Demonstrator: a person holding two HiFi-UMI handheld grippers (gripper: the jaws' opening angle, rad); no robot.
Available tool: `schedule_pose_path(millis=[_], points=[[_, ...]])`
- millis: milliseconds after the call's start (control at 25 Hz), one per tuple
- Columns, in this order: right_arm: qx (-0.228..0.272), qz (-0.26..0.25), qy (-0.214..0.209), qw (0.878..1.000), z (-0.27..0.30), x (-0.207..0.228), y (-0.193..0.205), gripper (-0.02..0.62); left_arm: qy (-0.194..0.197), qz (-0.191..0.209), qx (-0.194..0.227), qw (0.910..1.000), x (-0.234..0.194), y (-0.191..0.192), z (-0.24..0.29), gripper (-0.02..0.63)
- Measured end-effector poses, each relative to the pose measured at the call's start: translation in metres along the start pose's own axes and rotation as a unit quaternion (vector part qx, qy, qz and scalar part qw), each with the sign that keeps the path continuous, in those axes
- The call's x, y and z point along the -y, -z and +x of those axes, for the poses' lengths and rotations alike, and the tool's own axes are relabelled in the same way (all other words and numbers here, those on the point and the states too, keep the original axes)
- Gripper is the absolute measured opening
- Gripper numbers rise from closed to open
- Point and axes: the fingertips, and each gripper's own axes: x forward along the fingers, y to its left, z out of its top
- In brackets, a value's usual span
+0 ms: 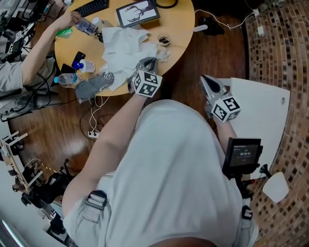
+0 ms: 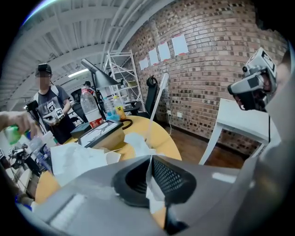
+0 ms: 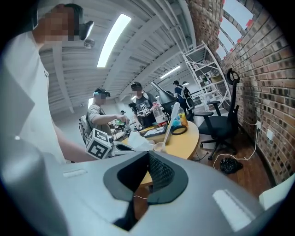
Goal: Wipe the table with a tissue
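- Framed deer picture, lying flat, far side.
- Black keyboard, far left.
- Water bottle on its side, left.
- Seated person, far left.
- White desk, right.
- Power strip on the floor, left.

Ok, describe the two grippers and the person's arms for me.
Left gripper and right gripper are grey, tapering to dark mesh-textured pads; each carries a white cube with black square markers. A pale short-sleeved shirt leaves the arms bare.
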Motion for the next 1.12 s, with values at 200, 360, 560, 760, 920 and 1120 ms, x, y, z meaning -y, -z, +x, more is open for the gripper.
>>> schedule_pose_path(millis=[200, 360, 560, 760, 920, 1120], points=[[0.001, 0.011, 0.026, 1.000, -0.018, 0.013, 0.002, 0.006, 0.013, 0.020, -0.026, 0.9994, 0.019, 0.004, 0.039, 0.006], [0.002, 0.023, 0.051, 0.998, -0.030, 0.022, 0.007, 0.006, 0.042, 0.024, -0.031, 0.9984, 0.033, 0.006, 0.063, 0.011], [0.001, 0.036, 0.072, 0.997, -0.039, 0.027, 0.012, 0.006, 0.136, 0.013, -0.039, 0.9898, 0.062, 0.009, 0.084, 0.194], [0.003, 0.042, 0.079, 0.996, -0.041, 0.033, 0.012, 0.006, 0.189, -0.005, -0.015, 0.9819, 0.073, -0.006, 0.077, 0.277], [0.007, 0.049, 0.076, 0.996, -0.040, 0.035, 0.011, 0.006, 0.241, -0.031, 0.025, 0.9697, 0.084, -0.023, 0.048, 0.341], [0.006, 0.047, 0.066, 0.997, -0.037, 0.033, 0.010, 0.006, 0.238, -0.019, 0.018, 0.9710, 0.077, -0.012, 0.037, 0.377]])
